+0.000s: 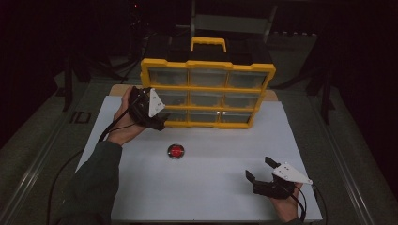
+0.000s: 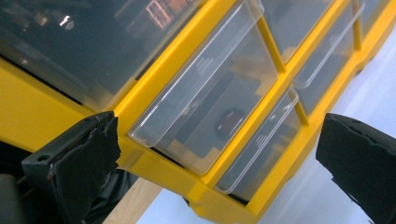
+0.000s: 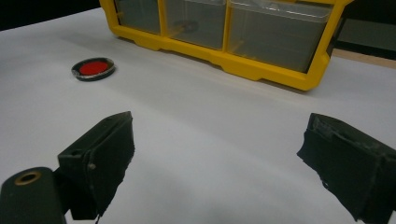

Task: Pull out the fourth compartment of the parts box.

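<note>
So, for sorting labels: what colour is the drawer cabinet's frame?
Yellow frame, clearest in the high view.

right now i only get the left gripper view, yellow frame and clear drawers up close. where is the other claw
Observer: The right claw is at the table's near right, open, holding nothing.
Operator: anything loose on the table
Observer: A round red-topped disc lies alone in front of the drawer cabinet.
Operator: which drawer am i at
Observer: Your left claw is at the cabinet's bottom-left corner, low beside the bottom row.
</note>
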`<state>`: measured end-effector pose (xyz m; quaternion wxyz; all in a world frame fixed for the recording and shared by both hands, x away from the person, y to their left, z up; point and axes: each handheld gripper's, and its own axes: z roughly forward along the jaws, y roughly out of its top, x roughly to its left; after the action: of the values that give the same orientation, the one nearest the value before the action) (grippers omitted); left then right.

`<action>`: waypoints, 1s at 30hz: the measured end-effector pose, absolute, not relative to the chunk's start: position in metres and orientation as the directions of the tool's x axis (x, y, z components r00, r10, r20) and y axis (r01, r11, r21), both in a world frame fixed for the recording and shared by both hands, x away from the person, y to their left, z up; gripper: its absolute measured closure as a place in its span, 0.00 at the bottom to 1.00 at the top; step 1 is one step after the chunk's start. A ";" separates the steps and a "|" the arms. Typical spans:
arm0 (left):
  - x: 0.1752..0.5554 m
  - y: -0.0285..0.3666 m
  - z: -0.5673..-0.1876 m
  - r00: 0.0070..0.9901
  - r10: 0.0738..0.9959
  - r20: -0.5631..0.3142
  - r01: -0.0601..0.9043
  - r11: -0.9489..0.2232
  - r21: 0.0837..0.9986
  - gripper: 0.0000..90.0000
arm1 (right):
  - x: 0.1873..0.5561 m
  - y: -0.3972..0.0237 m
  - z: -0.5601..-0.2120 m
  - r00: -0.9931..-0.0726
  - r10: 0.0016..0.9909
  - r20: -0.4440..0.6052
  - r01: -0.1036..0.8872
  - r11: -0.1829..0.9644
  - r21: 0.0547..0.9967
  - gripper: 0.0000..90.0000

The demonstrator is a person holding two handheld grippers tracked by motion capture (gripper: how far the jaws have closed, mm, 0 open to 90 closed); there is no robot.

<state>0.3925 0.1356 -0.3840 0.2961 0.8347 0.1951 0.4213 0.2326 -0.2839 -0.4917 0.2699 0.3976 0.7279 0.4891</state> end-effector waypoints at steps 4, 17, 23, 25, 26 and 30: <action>0.393 0.131 -0.382 0.552 0.538 0.637 0.066 -0.790 0.610 0.00 | 0.232 -0.284 -0.491 -0.537 0.844 -0.004 0.313 0.204 0.928 0.10; 0.394 0.109 -0.384 0.509 0.415 0.754 0.025 -0.883 0.469 0.00 | 0.233 -0.284 -0.492 -0.535 0.845 -0.006 0.314 0.205 0.927 0.10; 0.395 0.101 -0.386 0.482 0.376 0.791 0.009 -0.906 0.424 0.00 | 0.233 -0.284 -0.492 -0.534 0.845 -0.005 0.318 0.206 0.925 0.10; 0.395 0.100 -0.387 0.474 0.369 0.800 0.008 -0.910 0.415 0.00 | 0.233 -0.284 -0.492 -0.535 0.845 -0.007 0.316 0.208 0.926 0.10; 0.395 0.099 -0.387 0.467 0.361 0.807 0.008 -0.914 0.405 0.00 | 0.233 -0.284 -0.492 -0.534 0.845 -0.006 0.317 0.207 0.925 0.10; 0.395 0.096 -0.390 0.434 0.332 0.837 -0.005 -0.929 0.371 0.00 | 0.233 -0.284 -0.492 -0.534 0.845 -0.006 0.317 0.207 0.925 0.10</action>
<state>0.3948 0.0963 -0.3898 0.1613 0.8313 0.0983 0.5228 0.2326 -0.2844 -0.4919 0.2711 0.3993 0.7279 0.4870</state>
